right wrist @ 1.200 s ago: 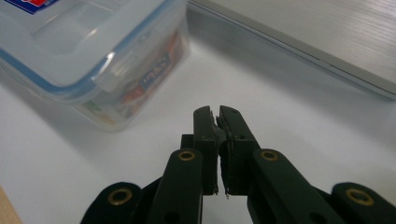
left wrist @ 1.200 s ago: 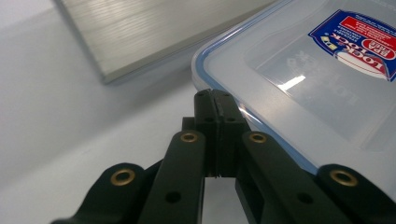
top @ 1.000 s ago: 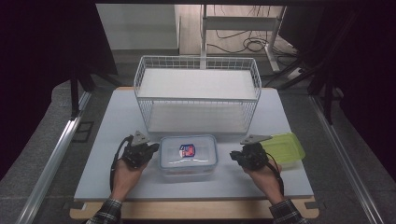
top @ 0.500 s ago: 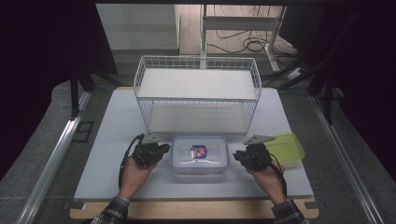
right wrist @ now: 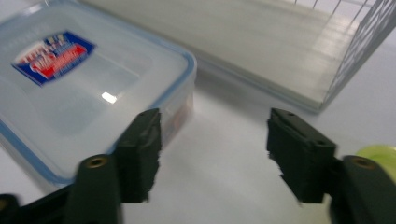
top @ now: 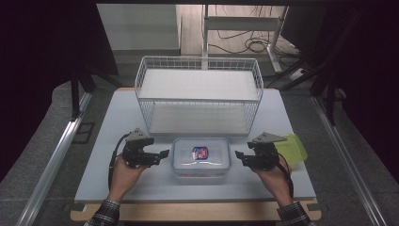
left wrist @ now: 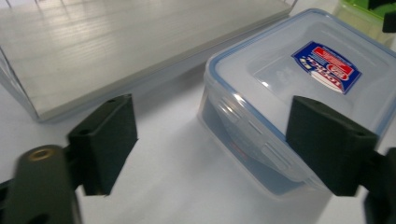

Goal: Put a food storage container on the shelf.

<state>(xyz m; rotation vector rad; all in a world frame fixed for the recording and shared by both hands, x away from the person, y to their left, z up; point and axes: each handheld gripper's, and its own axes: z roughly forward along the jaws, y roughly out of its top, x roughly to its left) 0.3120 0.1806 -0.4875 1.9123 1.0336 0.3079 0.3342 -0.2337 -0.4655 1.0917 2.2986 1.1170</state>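
Note:
A clear plastic box (top: 201, 157) with a blue-rimmed lid and a red and blue label lies on the white table near its front edge. My left gripper (top: 163, 154) sits just left of the box, pointing at its side. Its jaws have just been opening and stand open. In the left gripper view (left wrist: 215, 140) the box's corner (left wrist: 261, 116) lies between the pads without touching them. My right gripper (top: 239, 156) faces the box from the right. Its jaws have just been opening too, and in the right gripper view (right wrist: 219, 154) they are open beside the box's corner (right wrist: 88, 88).
A white wire basket (top: 200, 96) with a pale floor stands behind the box at mid-table. A yellow-green lid or tray (top: 294, 148) lies behind my right hand. The table's wooden front edge (top: 197, 212) runs just behind both wrists.
The box slid a little to the right, carried between both grippers. Both grippers then opened their jaws, and the left hand drew back slightly to the left.

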